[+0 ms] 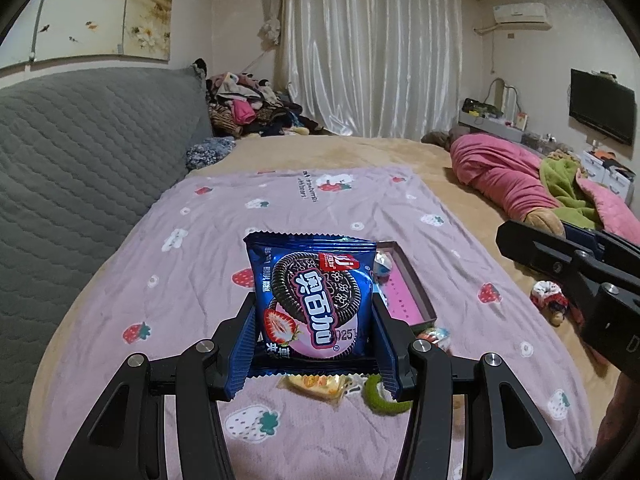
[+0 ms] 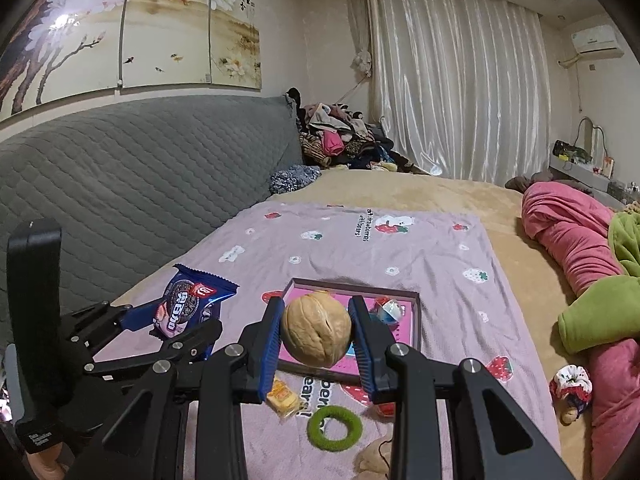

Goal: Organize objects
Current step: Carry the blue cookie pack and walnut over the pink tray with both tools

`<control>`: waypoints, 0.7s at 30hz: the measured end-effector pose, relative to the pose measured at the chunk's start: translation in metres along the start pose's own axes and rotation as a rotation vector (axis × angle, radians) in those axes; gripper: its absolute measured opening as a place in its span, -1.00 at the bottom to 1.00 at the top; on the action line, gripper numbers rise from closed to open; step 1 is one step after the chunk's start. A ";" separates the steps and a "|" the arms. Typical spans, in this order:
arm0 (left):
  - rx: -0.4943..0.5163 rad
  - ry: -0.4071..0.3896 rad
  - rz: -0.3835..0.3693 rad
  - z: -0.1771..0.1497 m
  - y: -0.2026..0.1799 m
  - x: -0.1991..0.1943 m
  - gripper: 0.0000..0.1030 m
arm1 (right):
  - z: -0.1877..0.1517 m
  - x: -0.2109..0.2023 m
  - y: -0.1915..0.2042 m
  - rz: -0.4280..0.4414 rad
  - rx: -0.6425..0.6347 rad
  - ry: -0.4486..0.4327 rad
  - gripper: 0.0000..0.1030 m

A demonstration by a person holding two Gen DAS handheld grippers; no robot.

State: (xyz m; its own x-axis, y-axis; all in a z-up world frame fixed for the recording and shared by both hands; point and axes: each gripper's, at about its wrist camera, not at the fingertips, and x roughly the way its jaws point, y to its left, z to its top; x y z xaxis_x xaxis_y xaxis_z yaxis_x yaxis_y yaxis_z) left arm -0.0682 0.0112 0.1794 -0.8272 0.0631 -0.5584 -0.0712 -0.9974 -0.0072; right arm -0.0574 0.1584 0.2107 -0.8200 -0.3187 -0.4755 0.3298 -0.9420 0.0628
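Cookie packet: we see a blue cookie packet (image 1: 310, 300) standing upright between the pads of the left hand-held gripper (image 1: 314, 336), lifted clear of the blanket, its crimped side edges folded around the fingers.
Left hand-held gripper: pinching the cookie packet, jaws part-way spread to the packet's width; in the right wrist view it sits at 9 o'clock of the walnut.
Walnut: a tan walnut (image 2: 316, 330) is held in the air, its seam running roughly top to bottom.
Right hand-held gripper: we see the right hand-held gripper (image 2: 318, 336) pressed in on the walnut from both sides with its blue pads (image 2: 272, 344).
Box: a shallow dark-rimmed box (image 2: 414, 320) with a pink floor lies on the blanket behind the walnut, at 12 o'clock of it; a small blue, white and red wrapped item (image 2: 388, 310) lies inside, toward its right side.
Below the grippers: a yellow wrapped snack (image 2: 284, 398) and a green ring (image 2: 334, 428) rest on the blanket near 6 o'clock of the walnut, apart from each other.
Blanket: a lilac strawberry-print blanket (image 1: 168, 264) is spread over a tan bed (image 1: 360, 150).
Surroundings: a grey quilted headboard (image 1: 80, 152) at 9 o'clock, white curtains (image 1: 372, 48) at 12 o'clock, a pink bundle of bedding (image 1: 500, 172) at 3 o'clock.
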 end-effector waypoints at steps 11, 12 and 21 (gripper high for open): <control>0.006 -0.013 -0.001 0.024 -0.003 0.027 0.04 | 0.019 0.024 -0.012 -0.010 0.018 -0.019 -0.35; 0.008 -0.014 0.000 0.026 -0.003 0.028 0.04 | 0.021 0.025 -0.012 -0.011 0.015 -0.023 -0.35; 0.021 -0.026 0.029 0.055 0.005 0.051 0.04 | 0.045 0.046 -0.014 -0.005 0.004 -0.046 -0.35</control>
State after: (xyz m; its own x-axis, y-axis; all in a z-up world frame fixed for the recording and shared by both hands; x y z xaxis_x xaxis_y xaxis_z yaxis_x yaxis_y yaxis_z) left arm -0.1417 0.0112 0.1960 -0.8431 0.0349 -0.5366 -0.0584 -0.9979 0.0269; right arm -0.1206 0.1522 0.2274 -0.8424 -0.3186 -0.4345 0.3238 -0.9439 0.0642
